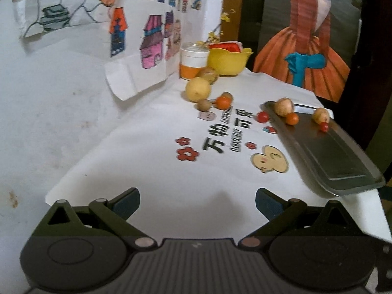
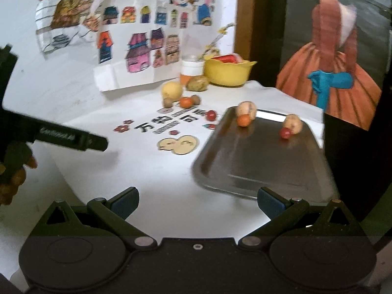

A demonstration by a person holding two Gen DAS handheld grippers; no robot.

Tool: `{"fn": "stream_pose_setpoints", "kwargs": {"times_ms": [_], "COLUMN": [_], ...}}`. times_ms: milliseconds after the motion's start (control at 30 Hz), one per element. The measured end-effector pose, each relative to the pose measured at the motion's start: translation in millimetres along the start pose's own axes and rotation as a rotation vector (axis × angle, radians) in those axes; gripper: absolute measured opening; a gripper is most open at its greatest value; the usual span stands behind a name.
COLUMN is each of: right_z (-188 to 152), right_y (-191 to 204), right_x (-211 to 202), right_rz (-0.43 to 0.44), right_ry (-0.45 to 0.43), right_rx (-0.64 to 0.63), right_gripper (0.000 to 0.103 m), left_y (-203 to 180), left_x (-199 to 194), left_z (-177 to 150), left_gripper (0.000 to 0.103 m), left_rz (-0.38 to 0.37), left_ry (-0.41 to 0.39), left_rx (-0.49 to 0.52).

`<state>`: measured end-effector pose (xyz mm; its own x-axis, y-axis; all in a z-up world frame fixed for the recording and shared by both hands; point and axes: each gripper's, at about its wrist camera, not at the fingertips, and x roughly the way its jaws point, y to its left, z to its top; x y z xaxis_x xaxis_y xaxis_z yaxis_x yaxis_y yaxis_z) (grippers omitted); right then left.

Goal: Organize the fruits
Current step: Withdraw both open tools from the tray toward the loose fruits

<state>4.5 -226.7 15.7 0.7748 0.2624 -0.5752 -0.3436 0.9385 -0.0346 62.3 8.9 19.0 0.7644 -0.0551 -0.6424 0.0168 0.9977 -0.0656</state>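
**Two empty grippers over a white surface, fruit ahead**

Nearest, the left gripper [image 1: 197,202] and right gripper [image 2: 197,202] both hover with fingers spread wide apart, holding nothing. Below them the white surface [image 1: 171,171] is bare, giving open room up to the printed lettering. In the right view, the left gripper juts in from the left edge, a hand [image 2: 12,174] gripping its handle.

To the right lies a metal tray [image 2: 264,161], its near corner reaching the surface's right edge. Its near half is bare; at its far end sit two tan fruits [image 2: 247,109], one small orange fruit [image 2: 243,121] and one small red fruit [image 2: 285,133].

Beyond the lettering, a red fruit [image 2: 211,115] lies just left of the tray. Farther back cluster a yellow fruit [image 1: 198,89], an orange [image 1: 223,102] and small brown fruits [image 1: 204,104]. A jar [image 1: 194,60] and yellow bowl [image 1: 229,60] stand against the wall, by the far edge.
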Motion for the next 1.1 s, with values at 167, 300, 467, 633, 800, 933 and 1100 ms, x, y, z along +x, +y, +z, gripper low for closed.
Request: {"fn": "stream_pose_setpoints", "kwargs": {"times_ms": [167, 300, 467, 633, 800, 933, 1100], "right_z": [6, 13, 26, 47, 70, 86, 100], "right_y": [19, 29, 31, 19, 3, -10, -25], "right_x": [13, 23, 35, 47, 62, 76, 99], "right_rz": [0.051, 0.082, 0.092, 0.065, 0.026, -0.002, -0.014], "right_ry": [0.008, 0.015, 0.013, -0.008, -0.030, -0.049, -0.043], "right_rx": [-0.045, -0.074, -0.106, -0.121, -0.141, -0.161, -0.186], "right_gripper": [0.102, 0.102, 0.102, 0.102, 0.102, 0.102, 0.102], "left_y": [13, 20, 21, 16, 12, 10, 8], "left_x": [5, 11, 25, 38, 55, 74, 99], "left_z": [7, 14, 26, 41, 55, 66, 81], "left_gripper": [0.102, 0.102, 0.102, 0.102, 0.102, 0.102, 0.102], "left_rz": [0.022, 0.036, 0.039, 0.033, 0.018, 0.005, 0.001], "left_ry": [-0.002, -0.006, -0.008, -0.033, -0.048, -0.056, -0.048], "left_rx": [-0.027, -0.034, -0.004, 0.042, 0.061, 0.064, 0.054]}}
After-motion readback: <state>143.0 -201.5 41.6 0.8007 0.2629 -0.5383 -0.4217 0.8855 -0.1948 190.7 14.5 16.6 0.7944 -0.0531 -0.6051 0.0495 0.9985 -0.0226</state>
